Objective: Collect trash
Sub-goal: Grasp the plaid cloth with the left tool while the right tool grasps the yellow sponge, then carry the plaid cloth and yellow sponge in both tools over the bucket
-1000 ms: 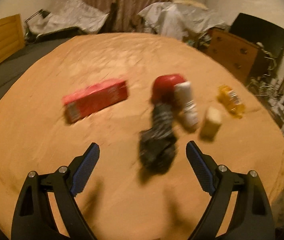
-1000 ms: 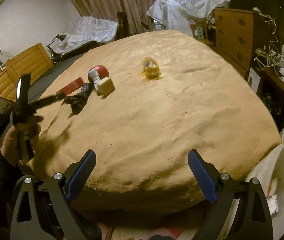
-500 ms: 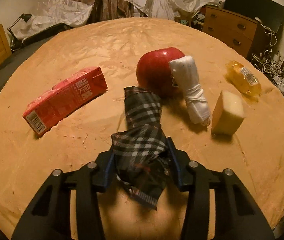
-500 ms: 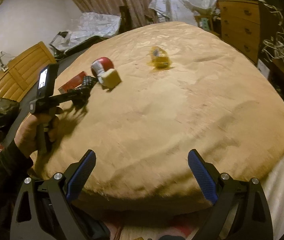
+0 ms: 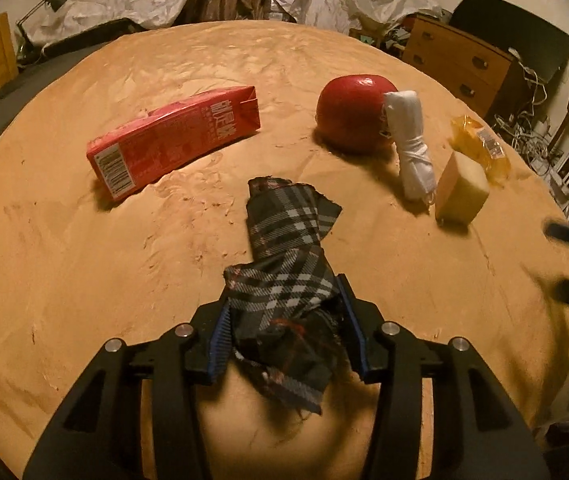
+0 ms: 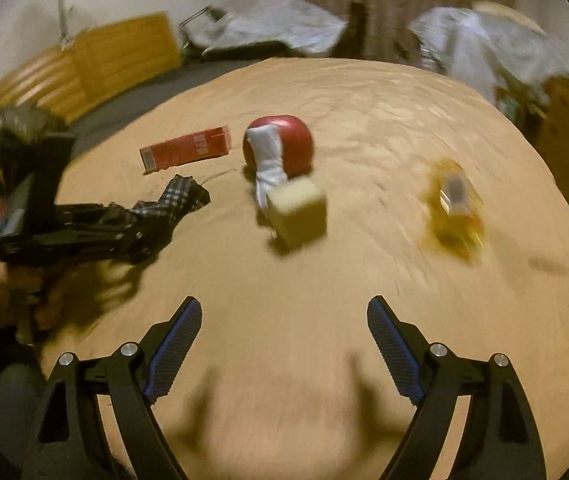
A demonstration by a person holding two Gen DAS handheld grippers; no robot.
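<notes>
Left wrist view showed, nearest the lens, the left hand-held gripper (image 5: 282, 334) clenched on a crumpled plaid cloth (image 5: 284, 264), its blue-padded fingers pressed against both sides of the bundle. The cloth's far end trailed forward onto the tan tabletop (image 5: 84, 272), toward the middle, while its frayed near end hung between the black gripper arms. Beyond the cloth, toward the left edge, a red carton (image 5: 172, 140) lay on its side with a barcode on its near end. Toward the right edge, a pale yellow sponge block (image 5: 462, 190) stood just beside a knotted white cloth roll (image 5: 412, 148), which leaned against a red ball (image 5: 354, 114). A crumpled yellow wrapper (image 5: 480, 146) lay just behind the sponge block, near the right edge. At the far right a dark blurred shape intruded; I cannot tell what it was.

In the right wrist view, which was motion-blurred, the right hand-held gripper (image 6: 284, 344) hovered over the near part of the tabletop with its fingers spread wide and nothing between them. Farther off, the sponge block (image 6: 298, 216) sat central, the yellow wrapper (image 6: 454, 200) to its right, and the left hand-held gripper (image 6: 140, 232) came in from the left edge with the plaid cloth (image 6: 176, 200).
</notes>
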